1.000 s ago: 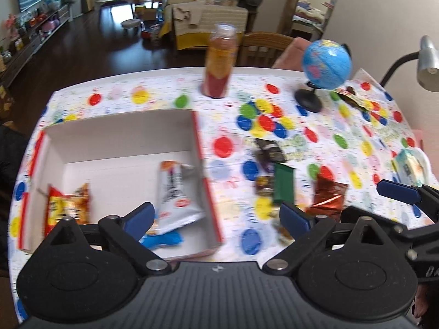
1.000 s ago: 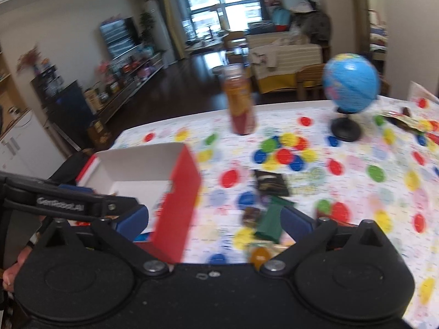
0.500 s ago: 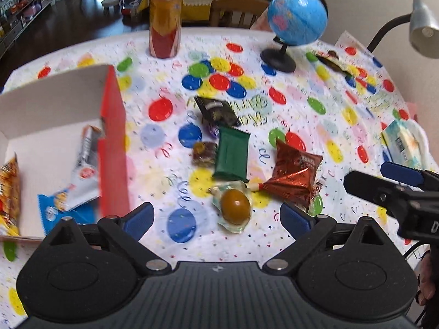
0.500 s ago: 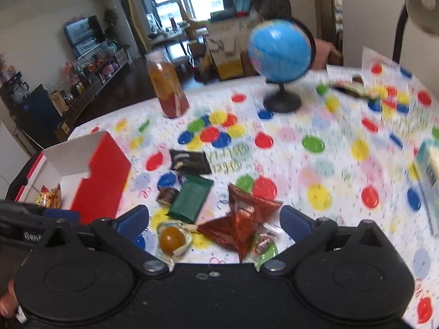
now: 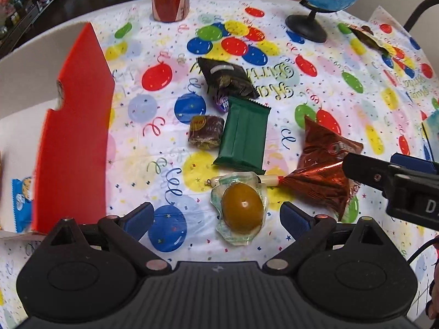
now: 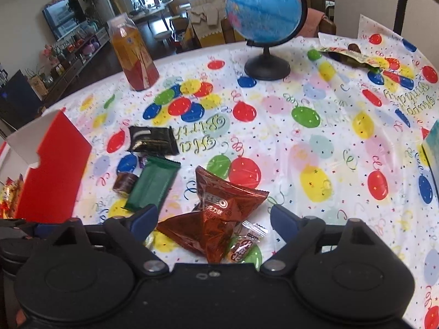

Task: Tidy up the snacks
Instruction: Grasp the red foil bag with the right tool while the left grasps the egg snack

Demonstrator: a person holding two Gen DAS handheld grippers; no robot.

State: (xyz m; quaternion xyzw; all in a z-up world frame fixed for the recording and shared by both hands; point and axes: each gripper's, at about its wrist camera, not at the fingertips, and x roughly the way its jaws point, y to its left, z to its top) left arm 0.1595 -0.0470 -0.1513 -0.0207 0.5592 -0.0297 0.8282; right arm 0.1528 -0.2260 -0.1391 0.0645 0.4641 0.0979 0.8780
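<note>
Loose snacks lie on the balloon-print tablecloth. My left gripper is open, low over a vacuum-packed brown egg that sits between its blue fingertips without touching them. My right gripper is closing, and a red foil Oreo packet lies between its jaws, the pads still apart from it. It also shows in the left wrist view as the right gripper over the red packet. Beyond lie a green bar, a small brown cake and a black packet. A small wrapped candy lies under the red packet.
A white box with a red outer wall stands to the left, snack packets inside. A juice bottle and a globe stand at the back. An opened wrapper lies far right, and a tissue pack sits at the right edge.
Both grippers sank and swung right, from the box to the loose snacks. The egg now lies between the left fingers and the red packet between the right ones, which have narrowed slightly.
</note>
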